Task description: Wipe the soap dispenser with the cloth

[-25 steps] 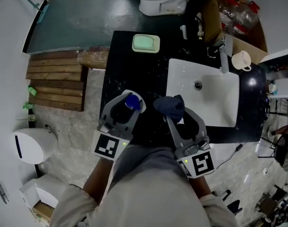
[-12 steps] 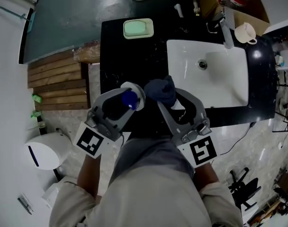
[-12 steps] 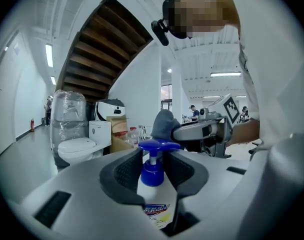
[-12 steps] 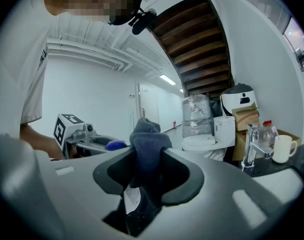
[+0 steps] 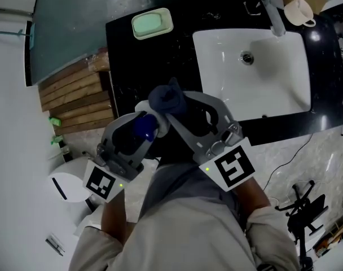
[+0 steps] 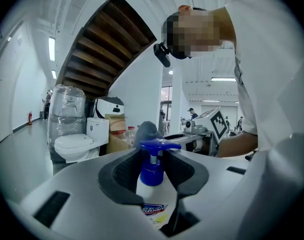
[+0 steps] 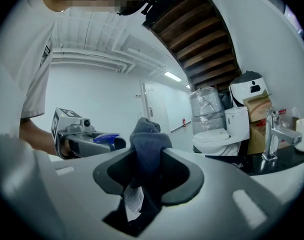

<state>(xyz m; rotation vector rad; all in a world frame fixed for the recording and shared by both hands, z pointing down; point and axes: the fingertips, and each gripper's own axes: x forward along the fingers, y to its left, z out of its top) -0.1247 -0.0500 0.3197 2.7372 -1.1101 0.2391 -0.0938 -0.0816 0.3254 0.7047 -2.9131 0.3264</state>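
Keeping the dispenser steady is mattering most now: the left gripper is clamping its white body, blue pump up, at 8 o'clock from the sink, near the counter's front edge. The right gripper is pinching the cloth, whose bunched end is sitting at 1 o'clock of the pump, touching or just beside it. Rubbing gently around pump and shoulders is looking wisest, so the bottle isn't twisting loose.
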